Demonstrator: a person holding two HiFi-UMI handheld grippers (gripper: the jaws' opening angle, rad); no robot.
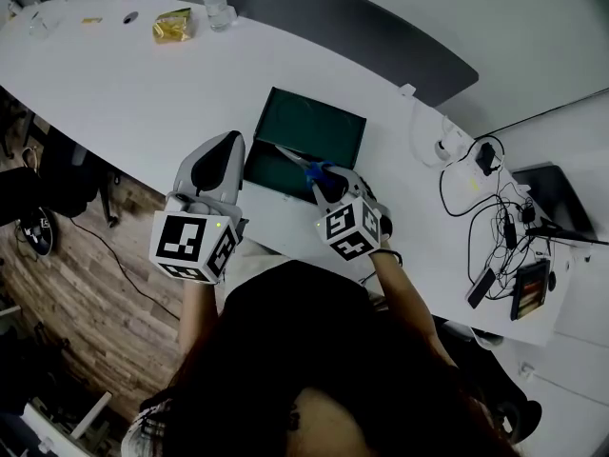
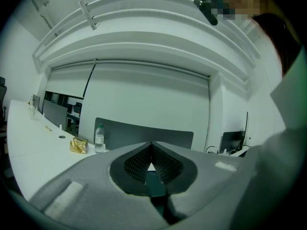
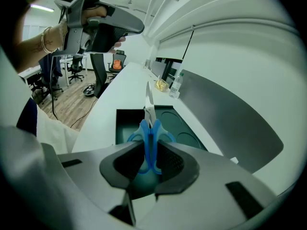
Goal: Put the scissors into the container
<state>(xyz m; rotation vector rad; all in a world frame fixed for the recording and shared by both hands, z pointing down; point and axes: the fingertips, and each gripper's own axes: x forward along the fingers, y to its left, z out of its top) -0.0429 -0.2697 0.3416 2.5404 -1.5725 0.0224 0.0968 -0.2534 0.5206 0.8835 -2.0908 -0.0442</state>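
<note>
A dark green container (image 1: 314, 127) lies open on the white table (image 1: 124, 93). My right gripper (image 1: 324, 181) is shut on the blue handles of the scissors (image 1: 303, 164). Their blades point out over the container's near edge. In the right gripper view the scissors (image 3: 149, 128) stand edge-on between the pads, steel tip above the container (image 3: 125, 123), which has round recesses in its floor. My left gripper (image 1: 228, 141) hovers to the left of the container, shut, with nothing in it. The right gripper view also shows the left gripper (image 3: 136, 27), held high in a hand.
A water bottle (image 1: 216, 3) and a yellow snack packet (image 1: 173, 27) stand at the table's far side. Cables and chargers (image 1: 485, 208) crowd the right end. A dark grey panel (image 1: 381, 36) runs behind the table. Wooden floor and office chairs lie to the left.
</note>
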